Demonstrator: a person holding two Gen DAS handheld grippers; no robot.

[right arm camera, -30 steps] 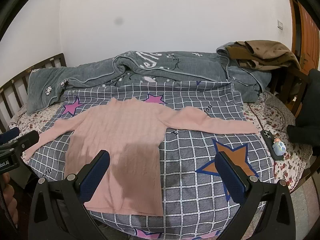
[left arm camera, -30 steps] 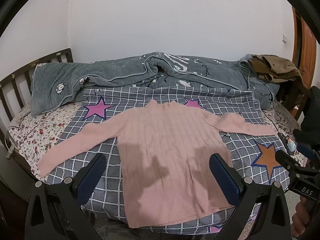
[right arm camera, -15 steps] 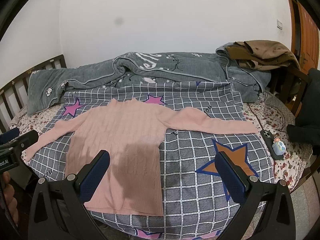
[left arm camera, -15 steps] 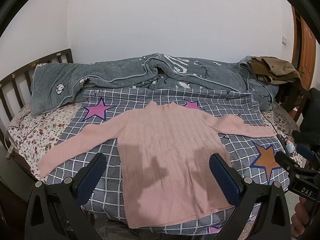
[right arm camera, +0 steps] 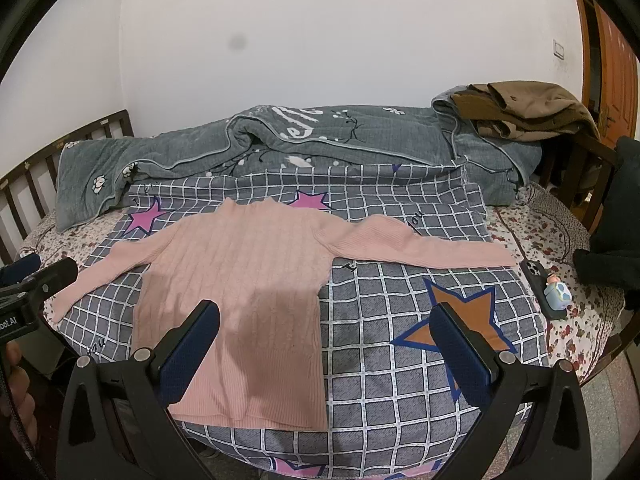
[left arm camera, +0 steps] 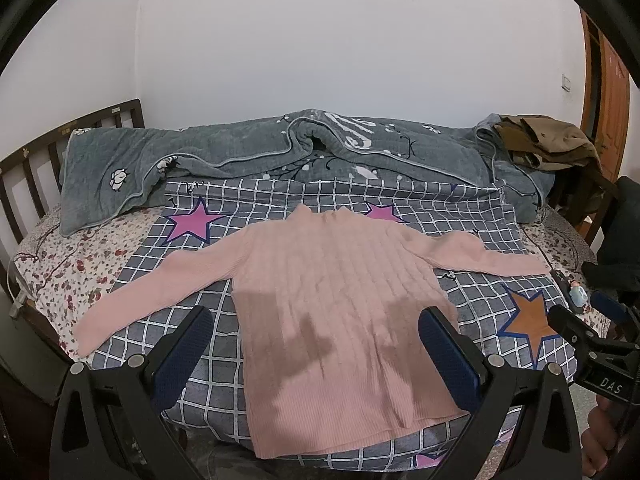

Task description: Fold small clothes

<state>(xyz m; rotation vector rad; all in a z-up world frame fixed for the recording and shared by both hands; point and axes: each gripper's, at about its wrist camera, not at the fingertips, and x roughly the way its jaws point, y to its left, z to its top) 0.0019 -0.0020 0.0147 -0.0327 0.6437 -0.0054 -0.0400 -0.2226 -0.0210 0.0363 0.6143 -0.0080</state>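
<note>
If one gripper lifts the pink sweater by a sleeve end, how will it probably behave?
The pink sweater looks like soft ribbed knit lying limp on the checked cover, so it would probably droop and stretch. Its body would likely drag behind. It seems light and not slippery.

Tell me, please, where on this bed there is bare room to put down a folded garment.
Free: the grey checked cover right of the pink knitted sweater, around the orange star. A narrower strip lies between the collar and the rumpled grey quilt. Crowded: the right edge, with a phone and small figurine.
</note>
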